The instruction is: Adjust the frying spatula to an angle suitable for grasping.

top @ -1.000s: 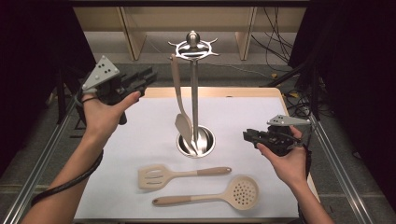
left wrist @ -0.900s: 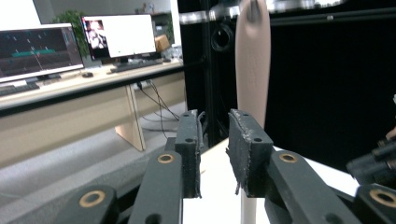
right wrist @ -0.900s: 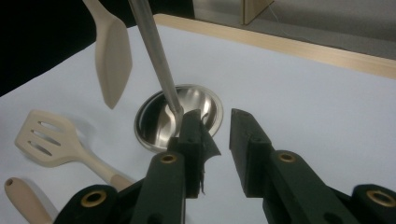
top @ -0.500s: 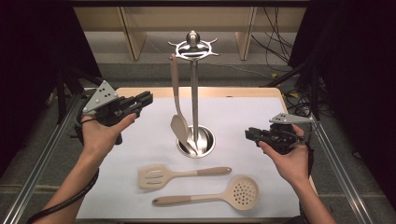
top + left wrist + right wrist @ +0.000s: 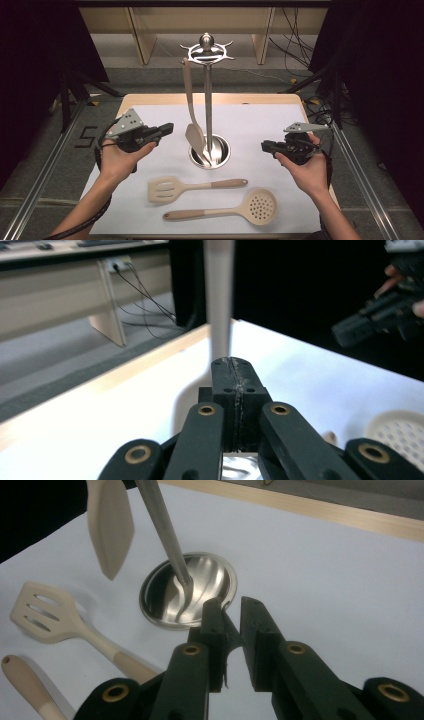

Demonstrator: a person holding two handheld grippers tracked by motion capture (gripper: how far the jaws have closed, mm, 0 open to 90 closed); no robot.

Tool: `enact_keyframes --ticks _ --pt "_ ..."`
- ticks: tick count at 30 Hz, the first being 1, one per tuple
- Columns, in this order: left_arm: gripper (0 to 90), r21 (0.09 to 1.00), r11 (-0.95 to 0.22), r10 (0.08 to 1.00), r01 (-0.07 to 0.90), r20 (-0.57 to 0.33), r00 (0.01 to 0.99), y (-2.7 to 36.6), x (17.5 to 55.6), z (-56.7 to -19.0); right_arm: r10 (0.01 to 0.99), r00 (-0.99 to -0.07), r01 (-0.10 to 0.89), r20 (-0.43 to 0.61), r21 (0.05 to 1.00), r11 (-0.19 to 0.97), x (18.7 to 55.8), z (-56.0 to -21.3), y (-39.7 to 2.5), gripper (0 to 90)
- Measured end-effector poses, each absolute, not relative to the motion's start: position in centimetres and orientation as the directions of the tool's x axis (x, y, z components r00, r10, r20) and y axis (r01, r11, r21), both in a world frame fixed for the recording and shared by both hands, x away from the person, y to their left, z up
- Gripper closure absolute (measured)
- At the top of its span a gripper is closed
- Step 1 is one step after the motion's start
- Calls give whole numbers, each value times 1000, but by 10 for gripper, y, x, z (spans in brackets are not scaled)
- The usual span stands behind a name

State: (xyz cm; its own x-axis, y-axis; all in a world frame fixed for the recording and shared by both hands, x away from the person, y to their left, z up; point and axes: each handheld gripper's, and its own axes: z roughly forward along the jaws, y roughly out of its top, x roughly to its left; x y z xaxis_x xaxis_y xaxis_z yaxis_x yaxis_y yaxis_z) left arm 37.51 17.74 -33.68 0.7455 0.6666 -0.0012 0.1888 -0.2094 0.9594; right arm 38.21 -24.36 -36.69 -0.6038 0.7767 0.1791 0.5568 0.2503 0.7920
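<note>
A metal utensil stand (image 5: pixel 208 100) rises from a round base (image 5: pixel 211 151) mid-table, and a beige spatula (image 5: pixel 192 125) hangs from its top hooks. A slotted turner (image 5: pixel 170 189) and a perforated skimmer (image 5: pixel 260 205) lie flat in front of the stand. My left gripper (image 5: pixel 167 129) hovers left of the stand, pointing at it; its jaws are pressed together on nothing (image 5: pixel 233 365), with the spatula's handle (image 5: pixel 218 300) just ahead. My right gripper (image 5: pixel 265 146) hovers right of the base (image 5: pixel 190 592). Its jaws (image 5: pixel 230 610) stand a narrow gap apart, empty.
A white mat (image 5: pixel 300 125) covers the wooden table (image 5: pixel 210 98). Metal rails run along both sides on the floor, and cables lie beyond the far right corner. The other hand's gripper (image 5: pixel 370 322) is across the mat in the left gripper view.
My left gripper has come down and rightward, closer to the stand and the hanging spatula. The right gripper has stayed almost still.
</note>
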Motion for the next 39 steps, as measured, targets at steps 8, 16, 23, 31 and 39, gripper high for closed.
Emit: enact_keyframes --ticks 8,16,23,31,39 --pt "890 936 -262 594 235 -36 804 155 366 -353 797 -578 595 178 760 262 376 -366 -244 870" --pt "890 896 -340 546 286 -60 836 132 361 -370 801 -573 601 173 753 267 377 -365 -244 877" --pt "890 861 -417 493 292 -55 868 112 361 -385 803 -570 604 174 752 265 378 -366 -246 875" --pt "890 809 -506 437 297 -56 898 94 362 -400 803 -567 612 183 746 262 377 -366 -245 871" --pt "890 743 -593 402 309 -59 914 83 364 -414 803 -569 608 177 748 266 378 -366 -245 867"
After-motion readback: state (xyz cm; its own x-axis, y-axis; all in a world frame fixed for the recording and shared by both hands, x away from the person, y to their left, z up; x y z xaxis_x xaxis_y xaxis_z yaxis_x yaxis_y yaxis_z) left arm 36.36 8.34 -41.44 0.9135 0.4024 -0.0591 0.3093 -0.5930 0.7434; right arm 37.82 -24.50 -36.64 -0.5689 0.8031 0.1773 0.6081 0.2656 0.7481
